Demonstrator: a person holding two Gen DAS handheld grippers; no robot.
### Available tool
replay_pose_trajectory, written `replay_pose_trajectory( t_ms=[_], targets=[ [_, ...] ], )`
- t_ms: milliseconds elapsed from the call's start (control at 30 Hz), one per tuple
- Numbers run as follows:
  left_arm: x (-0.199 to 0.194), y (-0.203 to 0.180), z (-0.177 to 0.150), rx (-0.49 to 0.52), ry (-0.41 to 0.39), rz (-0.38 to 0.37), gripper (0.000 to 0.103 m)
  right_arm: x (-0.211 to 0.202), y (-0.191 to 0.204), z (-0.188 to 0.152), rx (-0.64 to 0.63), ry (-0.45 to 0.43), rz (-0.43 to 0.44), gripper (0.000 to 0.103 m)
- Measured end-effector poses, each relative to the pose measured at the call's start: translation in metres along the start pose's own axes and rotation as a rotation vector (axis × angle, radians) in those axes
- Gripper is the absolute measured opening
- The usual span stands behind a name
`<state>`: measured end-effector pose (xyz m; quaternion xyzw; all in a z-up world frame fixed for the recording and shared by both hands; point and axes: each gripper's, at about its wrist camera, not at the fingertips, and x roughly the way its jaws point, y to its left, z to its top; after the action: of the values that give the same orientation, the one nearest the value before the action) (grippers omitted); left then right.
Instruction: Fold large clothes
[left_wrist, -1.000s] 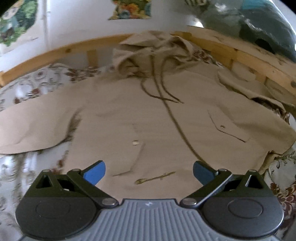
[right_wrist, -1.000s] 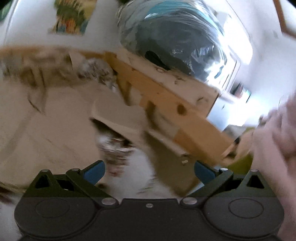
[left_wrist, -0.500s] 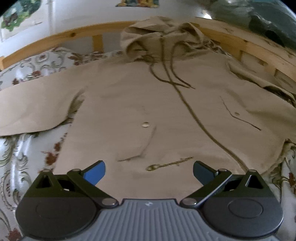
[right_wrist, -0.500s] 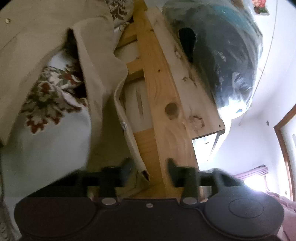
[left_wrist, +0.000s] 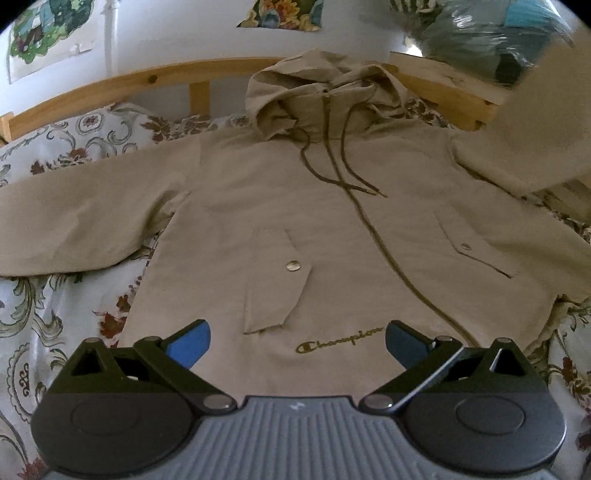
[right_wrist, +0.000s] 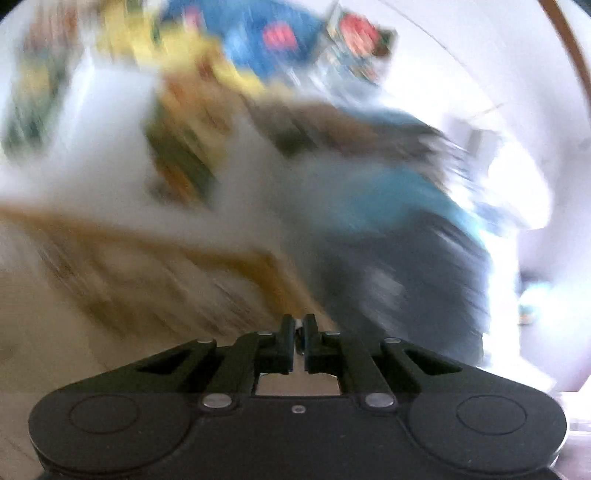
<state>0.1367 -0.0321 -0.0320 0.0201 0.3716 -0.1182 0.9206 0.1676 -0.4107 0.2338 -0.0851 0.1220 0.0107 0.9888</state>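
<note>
- Beige hooded jacket lies front up and spread flat on a floral bedsheet, its hood toward the wooden bed frame at the far side.
- One sleeve stretches out flat across the sheet toward the left of the left wrist view.
- The other sleeve is off the bed at the upper right of that view, blurred, rising in front of the frame.
- Dark drawstrings trail from the hood down the chest beside the zip, and a snap pocket flap sits above the embroidered logo near the hem.
- The left gripper hangs over the hem with its blue pads wide apart and nothing between them.
- The right gripper has its fingers drawn together with only a thin slit between them; a little pale material shows in the gap, and whether that is the sleeve's cloth cannot be told.
- Everything beyond the right gripper is smeared with blur; only patches of blue, yellow and brown can be made out.
- A bulky bag in clear plastic rests on the frame's far right corner.
</note>
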Motion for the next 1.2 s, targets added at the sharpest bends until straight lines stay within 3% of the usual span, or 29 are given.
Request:
replay_pose_trajectory(
  t_ms=[133,267,333,400,467,533,567,667,800,900,967,1000,1100,1167,1200],
  targets=[
    [-0.004,-0.001,-0.001,0.01,-0.03,0.023,0.102,0.04,0.067,0.02,0.073,-0.048,0.289,0.003],
    [-0.006,0.006,-0.003,-0.021,-0.05,0.02,0.102,0.095,0.152,0.008,0.088,-0.025,0.484,0.004],
    [-0.005,0.011,-0.006,-0.024,-0.048,0.024,0.102,0.121,0.188,-0.012,0.131,0.028,0.58,0.019],
    [-0.003,0.016,-0.008,-0.022,-0.036,0.039,0.102,0.129,0.216,-0.036,0.167,0.081,0.622,0.066],
    [-0.001,0.021,-0.008,-0.028,-0.024,0.058,0.102,0.13,0.221,-0.058,0.185,0.09,0.644,0.076],
    [0.0,0.026,-0.008,-0.034,-0.022,0.068,0.102,0.123,0.21,-0.083,0.197,0.109,0.602,0.08],
    [0.0,0.028,-0.007,-0.034,-0.025,0.074,0.102,0.116,0.2,-0.098,0.202,0.117,0.559,0.087],
    [0.003,0.028,-0.001,-0.028,-0.041,0.108,0.102,0.096,0.162,-0.146,0.216,0.17,0.374,0.099],
    [0.015,0.025,0.016,-0.031,-0.083,0.17,0.102,0.074,0.114,-0.195,0.122,0.232,-0.074,0.099],
    [0.028,0.023,0.031,-0.027,-0.136,0.175,0.102,0.063,0.082,-0.218,0.081,0.241,-0.326,0.098],
    [0.048,0.018,0.043,0.01,-0.135,0.184,0.102,0.061,0.06,-0.231,0.138,0.256,-0.383,0.09],
    [0.062,0.017,0.047,0.019,-0.101,0.194,0.102,0.062,0.051,-0.236,0.184,0.272,-0.39,0.086],
    [0.104,0.024,0.056,-0.025,0.049,0.234,0.102,0.069,0.037,-0.253,0.348,0.301,-0.342,0.059],
    [0.117,0.034,0.053,-0.055,0.104,0.24,0.101,0.074,0.041,-0.253,0.307,0.315,-0.338,0.055],
    [0.121,0.039,0.05,-0.061,0.126,0.251,0.101,0.076,0.047,-0.25,0.256,0.318,-0.344,0.044]
  ],
)
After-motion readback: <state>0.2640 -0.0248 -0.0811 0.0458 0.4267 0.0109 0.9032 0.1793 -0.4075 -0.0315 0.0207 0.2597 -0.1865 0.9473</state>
